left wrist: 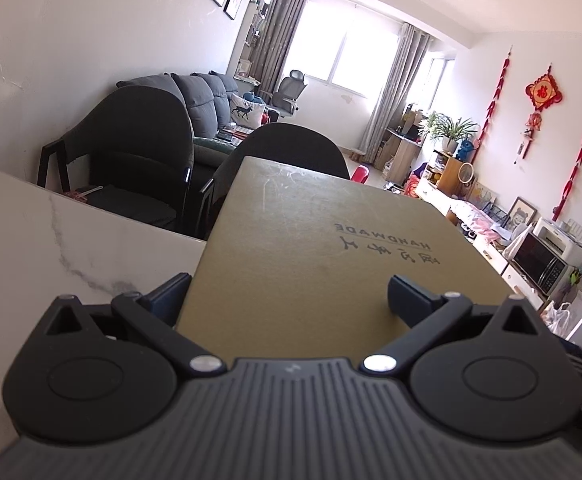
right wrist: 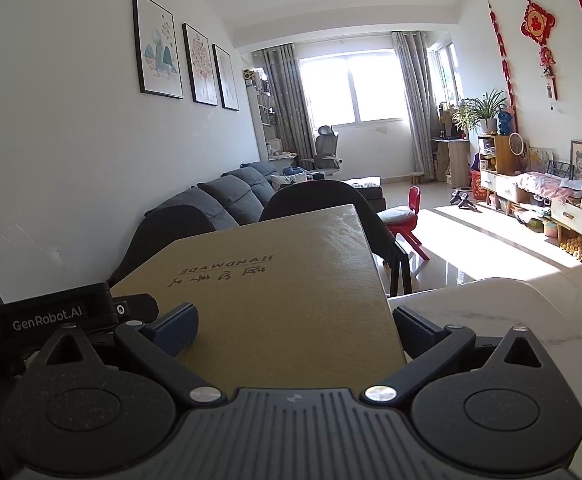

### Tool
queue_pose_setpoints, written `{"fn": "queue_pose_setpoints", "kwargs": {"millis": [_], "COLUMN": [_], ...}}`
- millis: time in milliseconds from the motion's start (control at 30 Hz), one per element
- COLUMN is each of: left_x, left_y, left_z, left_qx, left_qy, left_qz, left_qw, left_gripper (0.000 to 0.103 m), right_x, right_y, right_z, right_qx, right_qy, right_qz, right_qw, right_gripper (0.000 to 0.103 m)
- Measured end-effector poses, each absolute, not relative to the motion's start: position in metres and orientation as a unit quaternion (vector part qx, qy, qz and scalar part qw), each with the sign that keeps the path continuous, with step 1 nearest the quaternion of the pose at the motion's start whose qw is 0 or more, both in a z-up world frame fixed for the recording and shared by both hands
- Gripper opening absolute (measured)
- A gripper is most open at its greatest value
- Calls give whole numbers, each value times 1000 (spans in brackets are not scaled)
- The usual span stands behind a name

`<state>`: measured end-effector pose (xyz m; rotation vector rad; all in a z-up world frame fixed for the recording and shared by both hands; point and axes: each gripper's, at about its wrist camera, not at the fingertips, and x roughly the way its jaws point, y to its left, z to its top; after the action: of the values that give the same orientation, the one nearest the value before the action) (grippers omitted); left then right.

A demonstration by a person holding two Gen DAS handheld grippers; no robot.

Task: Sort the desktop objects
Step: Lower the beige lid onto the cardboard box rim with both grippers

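Spanning brown box (left wrist: 323,240) between both claws' fingers.

The brown box (left wrist: 323,248) runs under the left gripper (left wrist: 291,300), its near edge hidden by the gripper body. From the right gripper (right wrist: 295,328), same story: the near end is covered. Ahead, the box blocks most of a dark chair (right wrist: 323,196). The small print under "HANDMADE" is too small to read.

Left gripper (left wrist: 289,294) and right gripper (right wrist: 293,326) level, jaws spread wide.
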<state>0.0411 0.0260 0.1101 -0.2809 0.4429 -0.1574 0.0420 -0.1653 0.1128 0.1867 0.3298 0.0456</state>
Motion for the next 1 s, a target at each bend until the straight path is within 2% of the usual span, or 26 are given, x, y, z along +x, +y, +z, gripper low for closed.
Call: {"fn": "queue_pose_setpoints", "kwargs": {"millis": [1000], "left_x": [52], "left_y": [33], "left_z": [100], "left_qx": [-134], "left_qy": [249], "left_qz": [-82], "left_qw": [956], "left_gripper": [103], "right_x": [43], "right_y": [-170], "right_z": [115], "right_qx": [99], "right_qy": [196], "right_qz": [26], "right_qw": [975], "right_gripper": [103]}}
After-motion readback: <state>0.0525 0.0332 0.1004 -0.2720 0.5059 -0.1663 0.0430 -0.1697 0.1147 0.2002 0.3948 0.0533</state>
